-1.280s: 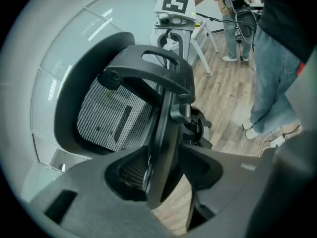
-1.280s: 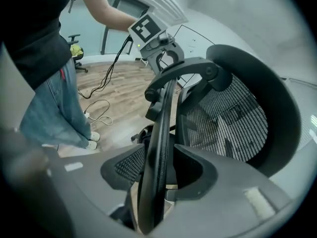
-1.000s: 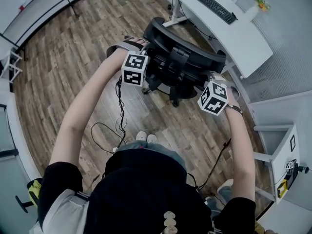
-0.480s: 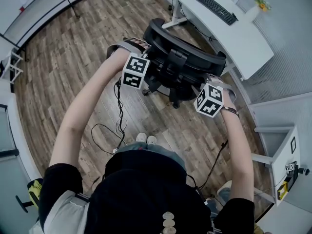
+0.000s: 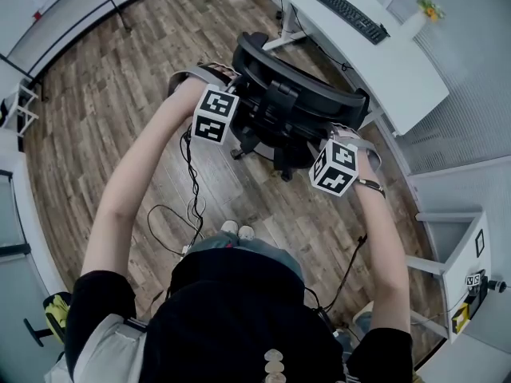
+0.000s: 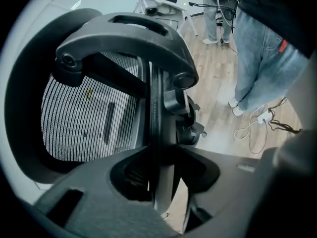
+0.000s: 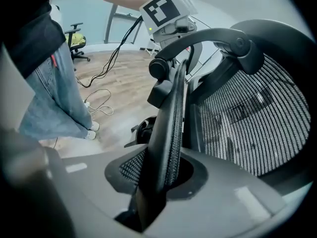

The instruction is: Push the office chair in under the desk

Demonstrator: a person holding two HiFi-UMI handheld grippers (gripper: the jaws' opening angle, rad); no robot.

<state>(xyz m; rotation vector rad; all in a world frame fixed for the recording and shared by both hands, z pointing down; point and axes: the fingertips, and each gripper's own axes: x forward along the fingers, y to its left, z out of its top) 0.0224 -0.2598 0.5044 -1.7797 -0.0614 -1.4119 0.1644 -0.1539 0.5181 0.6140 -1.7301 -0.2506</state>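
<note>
Mesh-backed office chair (image 5: pixel 297 94) stood beside the desk (image 5: pixel 399 62); left gripper (image 6: pixel 159 180) and right gripper (image 7: pixel 157 182), jaws just closing, clamped its curved black rim.

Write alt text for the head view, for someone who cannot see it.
Seen from above, a person clamps the left claw and right claw on the side edges of a black office chair back, the jaws having just been closing on it. A white desk with a keyboard stands beyond.

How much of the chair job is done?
Done: the left gripper and right gripper, jaws just closing, pinch the backrest of the office chair. In hand: settling that grip. Left: the whole push, as the chair isn't under the desk.
</note>
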